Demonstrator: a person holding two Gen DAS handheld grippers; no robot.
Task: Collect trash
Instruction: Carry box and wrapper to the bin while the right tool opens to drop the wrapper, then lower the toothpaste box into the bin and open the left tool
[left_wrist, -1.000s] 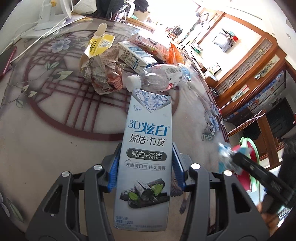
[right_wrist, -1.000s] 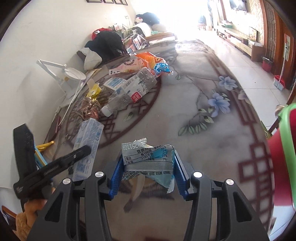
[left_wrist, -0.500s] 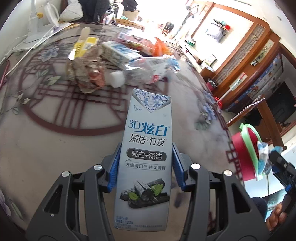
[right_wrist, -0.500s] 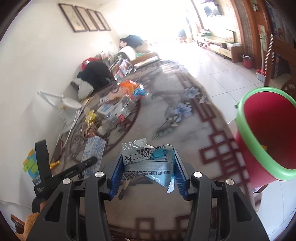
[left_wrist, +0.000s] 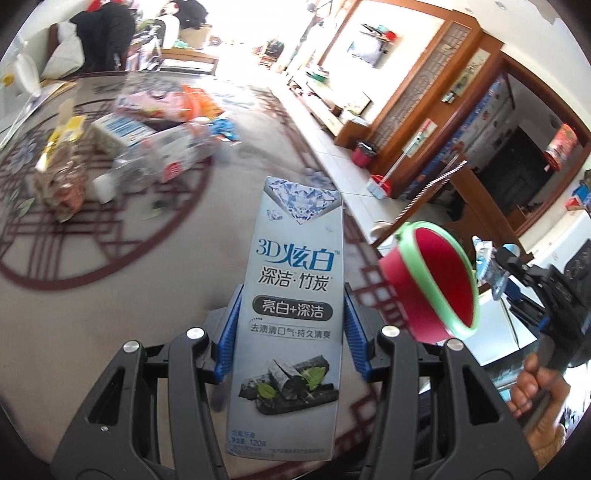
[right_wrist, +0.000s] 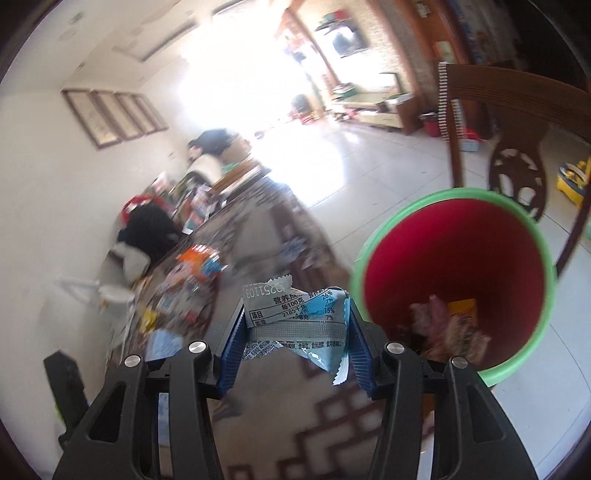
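We see the left claw clenched on a tall grey toothpaste box, its blue pads pressed against the box's two long sides, the box pointing forward over the patterned desk. Our right claw grips a crumpled blue and white snack wrapper between its pads, holding it just beside the rim of a red bin with a green edge. That bin stands off the desk's edge, and some scraps lie at its bottom. In the left view the same bin sits right of the box, with the right claw and its wrapper near the bin's far rim. Farther back on the desk lies a blurred heap of trash: a plastic bottle, a small carton and crumpled bags.
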